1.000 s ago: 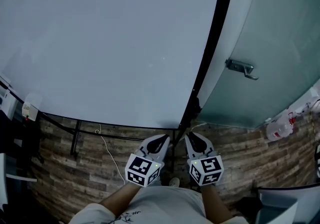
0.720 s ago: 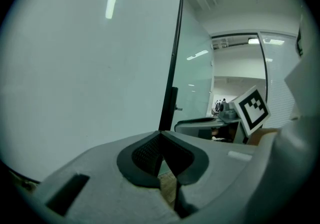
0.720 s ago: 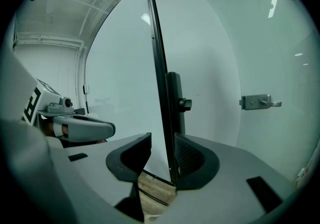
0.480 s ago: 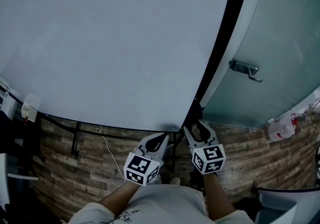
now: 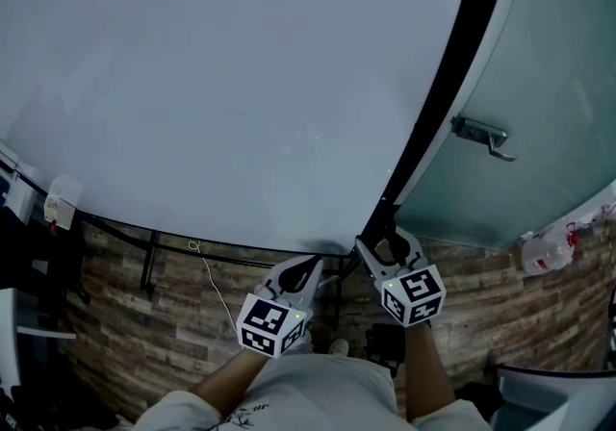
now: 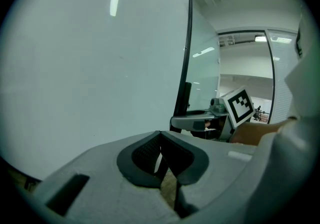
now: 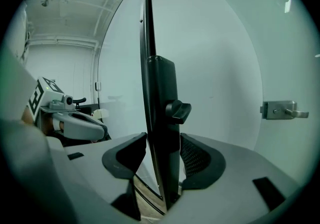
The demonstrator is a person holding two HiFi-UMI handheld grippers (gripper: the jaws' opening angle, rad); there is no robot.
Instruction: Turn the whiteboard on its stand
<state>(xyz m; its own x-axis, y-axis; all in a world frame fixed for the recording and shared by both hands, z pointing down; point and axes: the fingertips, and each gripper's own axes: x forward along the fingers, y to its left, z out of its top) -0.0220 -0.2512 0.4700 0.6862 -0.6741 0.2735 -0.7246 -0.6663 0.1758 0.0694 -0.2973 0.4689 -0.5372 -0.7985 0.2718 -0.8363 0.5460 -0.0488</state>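
My right tongs (image 5: 387,242) pinch the whiteboard (image 5: 221,83) at its black edge, my left tongs (image 5: 312,266) closed on nothing

In the right gripper view the two pads sit against either side of the dark frame and the stand post (image 7: 165,118) behind it, just under the post's black knob (image 7: 178,111). The left tongs' jaws meet at the tips with nothing between them, held low beside the right ones, below the board's bottom edge. The board fills most of the head view, its right edge slanting up, with a frosted glass door and its handle (image 5: 487,139) just beyond it and wood-pattern floor (image 5: 173,323) underneath
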